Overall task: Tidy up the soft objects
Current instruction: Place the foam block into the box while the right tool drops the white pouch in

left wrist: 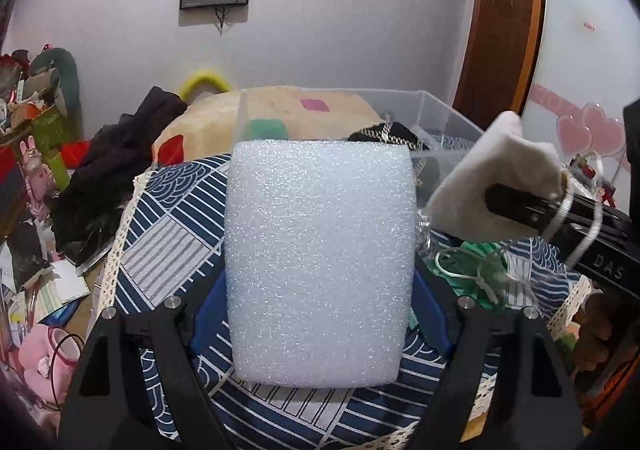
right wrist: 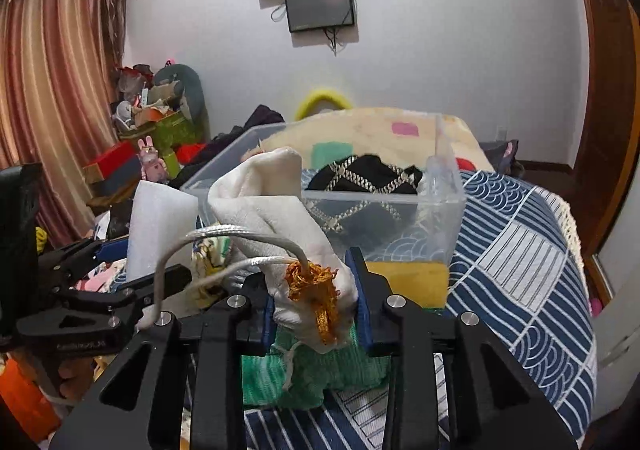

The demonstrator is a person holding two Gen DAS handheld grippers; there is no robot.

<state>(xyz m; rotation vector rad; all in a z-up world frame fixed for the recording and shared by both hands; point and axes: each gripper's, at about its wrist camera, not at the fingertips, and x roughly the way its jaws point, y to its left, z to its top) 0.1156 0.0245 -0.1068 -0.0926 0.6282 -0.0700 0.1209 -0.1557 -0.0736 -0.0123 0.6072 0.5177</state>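
Observation:
My left gripper (left wrist: 320, 314) is shut on a white foam block (left wrist: 320, 262) and holds it upright above the blue patterned cloth (left wrist: 168, 234); the block also shows in the right wrist view (right wrist: 160, 226). My right gripper (right wrist: 316, 310) is shut on a white drawstring pouch (right wrist: 272, 209) with a gold tassel (right wrist: 316, 286), held in front of the clear plastic bin (right wrist: 440, 209). The pouch also shows in the left wrist view (left wrist: 496, 177). The bin holds a black item with gold trim (right wrist: 364, 177).
A green knit piece (right wrist: 304, 374) and a yellow sponge (right wrist: 412, 278) lie on the cloth under the right gripper. A cream blanket (left wrist: 304, 109) lies behind the bin. Dark clothes (left wrist: 104, 165) and toy clutter (left wrist: 36, 137) fill the left.

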